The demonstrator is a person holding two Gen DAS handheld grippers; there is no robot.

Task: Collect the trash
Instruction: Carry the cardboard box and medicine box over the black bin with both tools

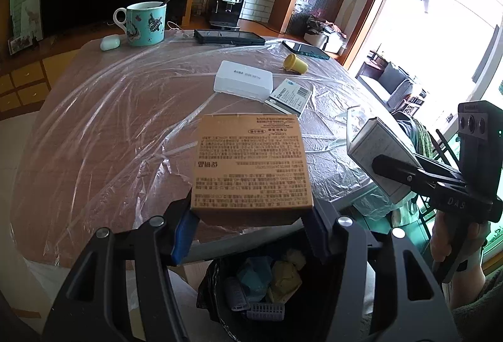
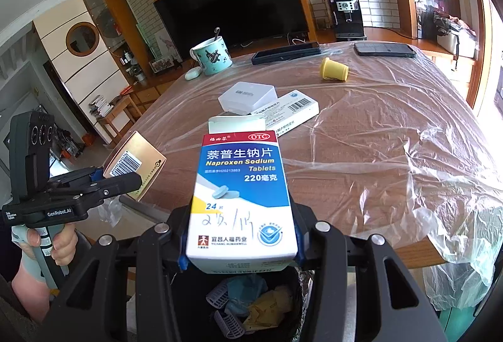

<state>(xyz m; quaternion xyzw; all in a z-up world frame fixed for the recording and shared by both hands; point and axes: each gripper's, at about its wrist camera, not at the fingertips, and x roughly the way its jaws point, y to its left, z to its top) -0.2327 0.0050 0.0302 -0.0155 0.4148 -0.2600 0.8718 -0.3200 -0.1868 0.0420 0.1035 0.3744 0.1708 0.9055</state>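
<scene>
The left hand-held gripper (image 1: 251, 222) is clamped on a brown box (image 1: 251, 162), its blue pads pressing the box's two sides, and the box sticks out ahead of the fingers over the tabletop (image 1: 110, 121) edge. The right hand-held gripper (image 2: 240, 250) is closed on a pill box (image 2: 242, 194), blue and white with its top flap open, held the same way by its lower end. Directly below both grippers stands a bin (image 2: 301, 288) lined with a black bag, already holding hair rollers (image 2: 229, 323) and crumpled blue and yellow scraps. Beyond the pill box, on the plastic-sheeted tabletop, lie a white case (image 2: 246, 96) and, touching it, a flat carton (image 2: 292, 109); farther out is a yellow cup (image 2: 333, 69) on its side. Far ahead and left of the grippers stands a mug (image 2: 212, 55) with a spoon in it, with what looks like an earbud case (image 2: 192, 73) beside it, though it is small and hard to make out. Two phones (image 2: 286, 52) lie at the far edge. A hand (image 2: 63, 244) grips the left gripper's handle.
</scene>
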